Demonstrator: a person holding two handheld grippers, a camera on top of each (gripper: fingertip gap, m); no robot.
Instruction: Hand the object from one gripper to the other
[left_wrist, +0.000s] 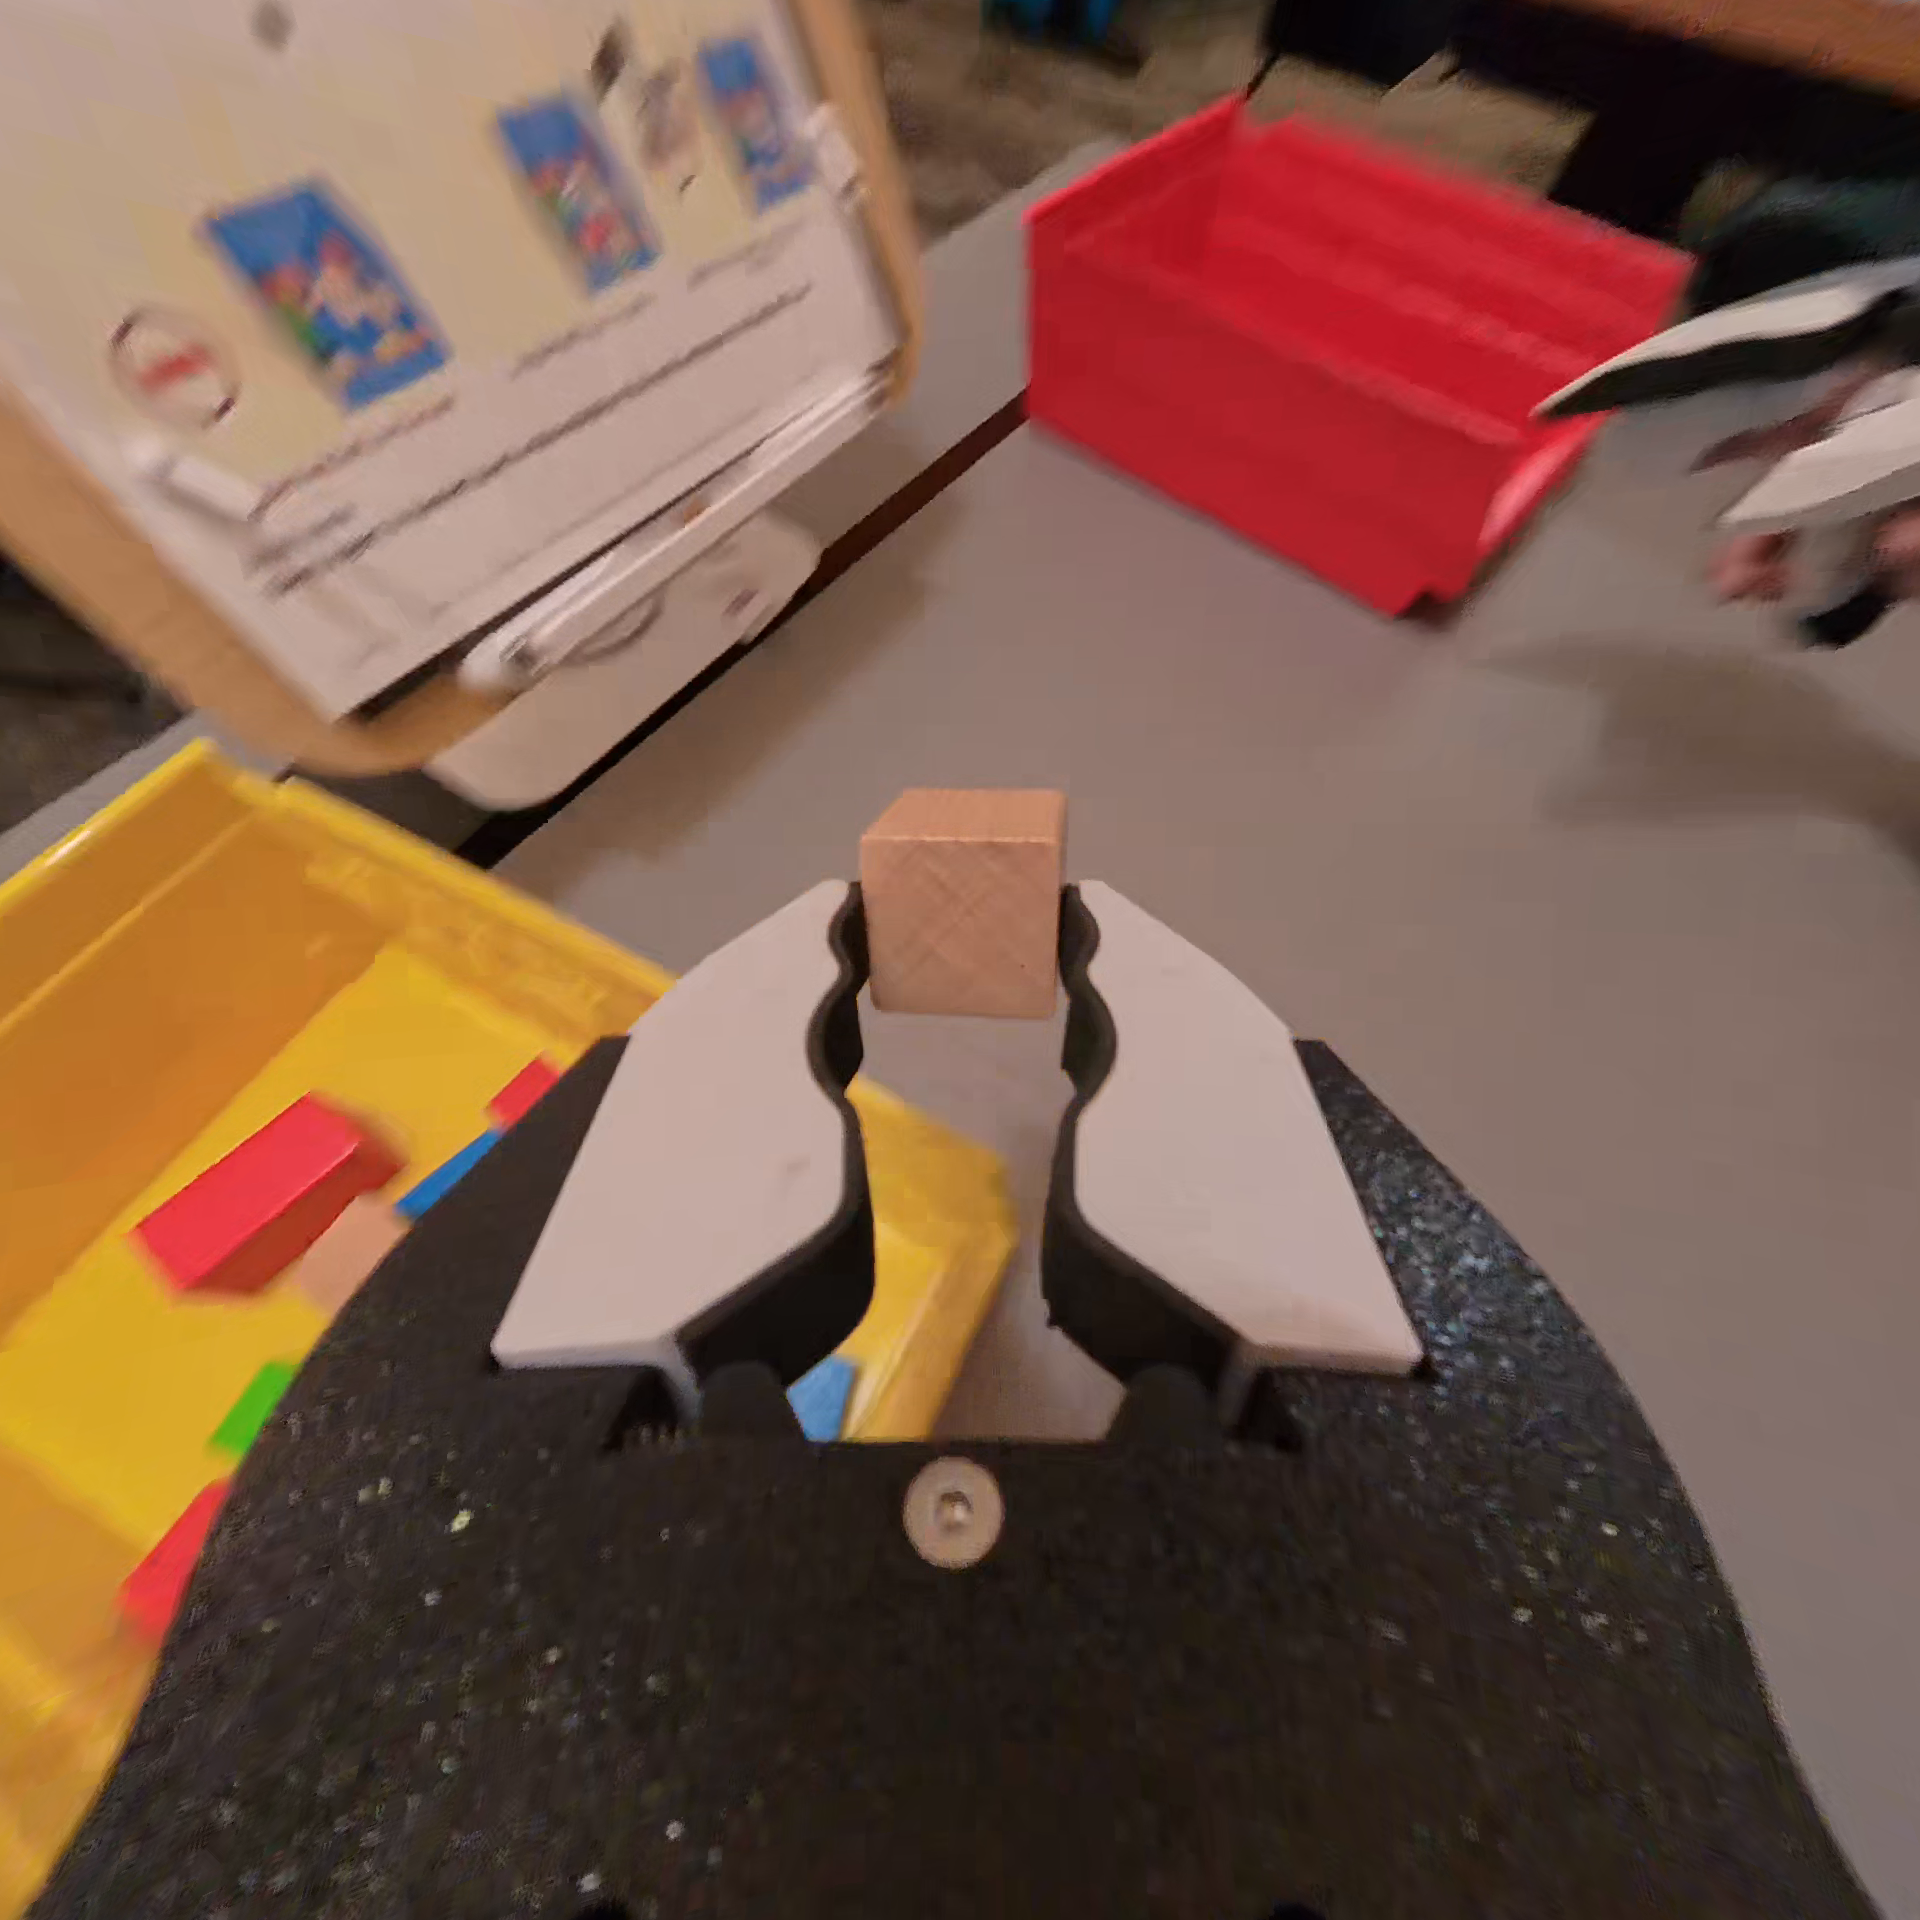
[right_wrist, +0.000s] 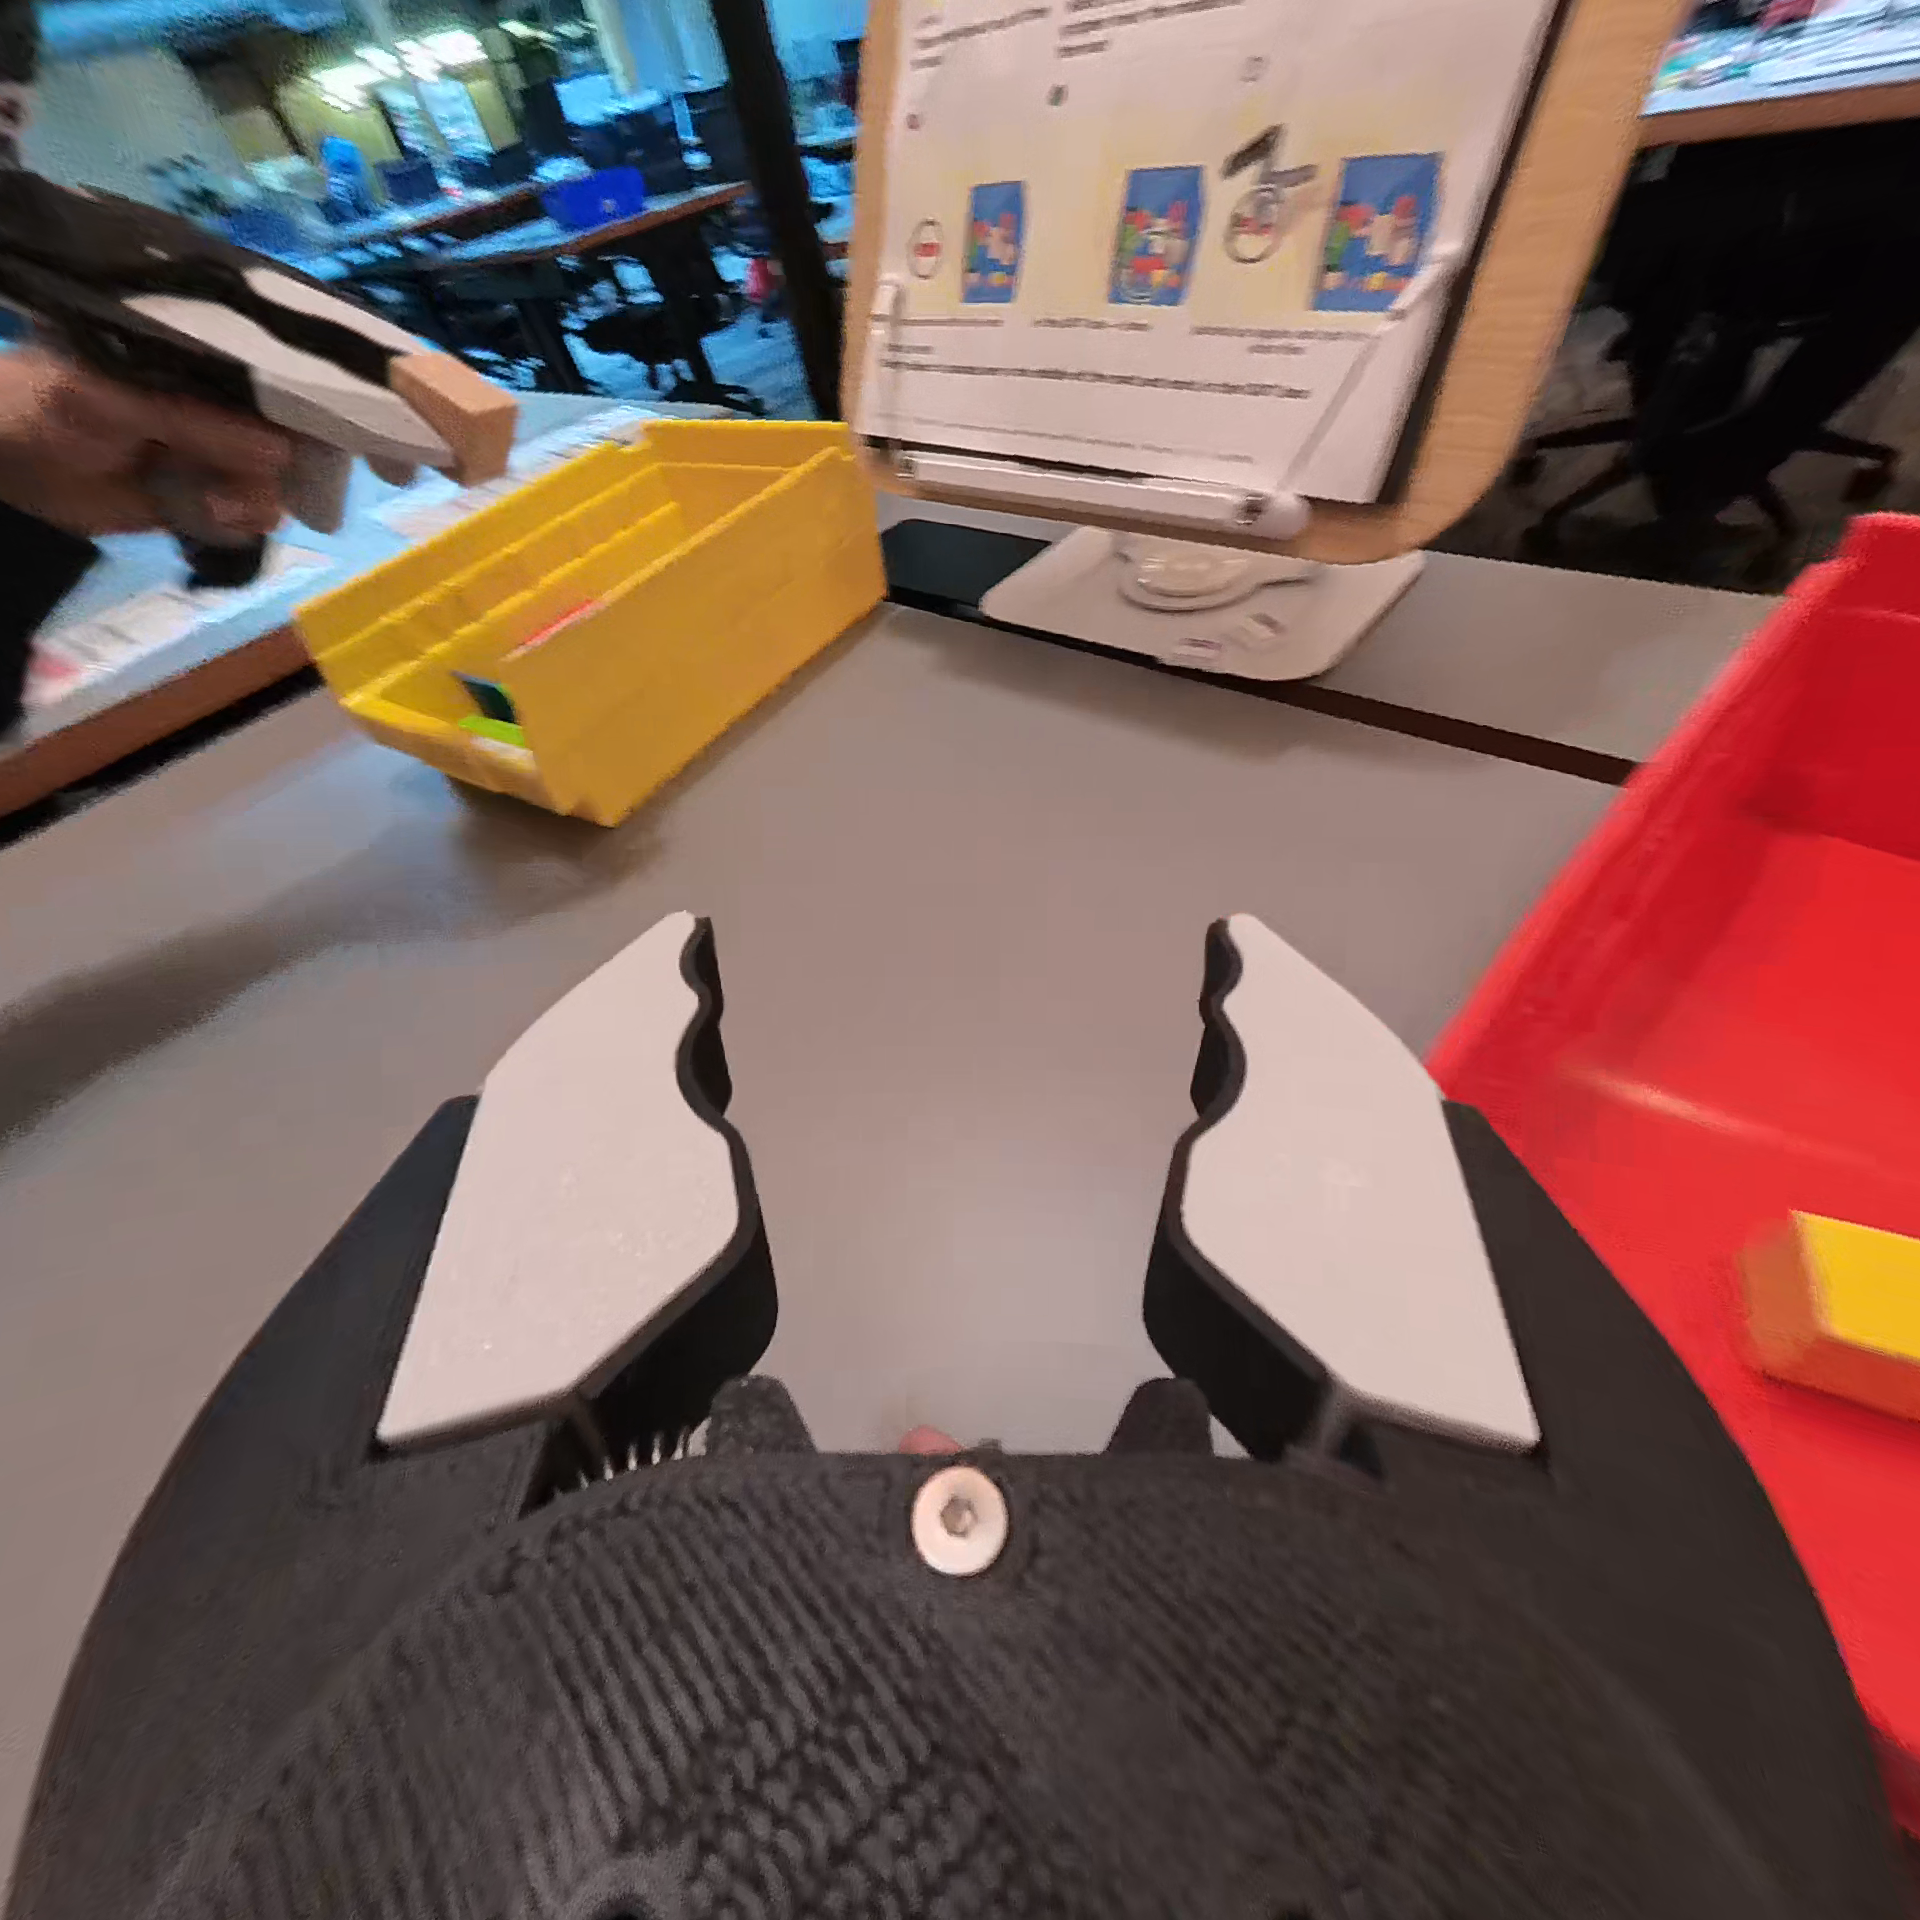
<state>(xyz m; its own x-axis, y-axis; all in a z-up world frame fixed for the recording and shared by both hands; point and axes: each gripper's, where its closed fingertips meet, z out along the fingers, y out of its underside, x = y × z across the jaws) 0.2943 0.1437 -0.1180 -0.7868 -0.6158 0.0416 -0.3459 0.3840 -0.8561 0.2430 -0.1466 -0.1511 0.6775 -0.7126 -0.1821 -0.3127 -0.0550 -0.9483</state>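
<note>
Your left gripper (left_wrist: 961, 914) squeezes the plain wooden cube (left_wrist: 964, 902) tight between both pads, up above the grey table (left_wrist: 1299, 883). Your right gripper (right_wrist: 958, 971) is wide open with nothing in it, well apart from the cube.

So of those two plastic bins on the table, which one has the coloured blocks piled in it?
The yellow bin, beside the left gripper: red, blue and green blocks lie inside. The red bin, by the right gripper, shows only one yellow block.
</note>
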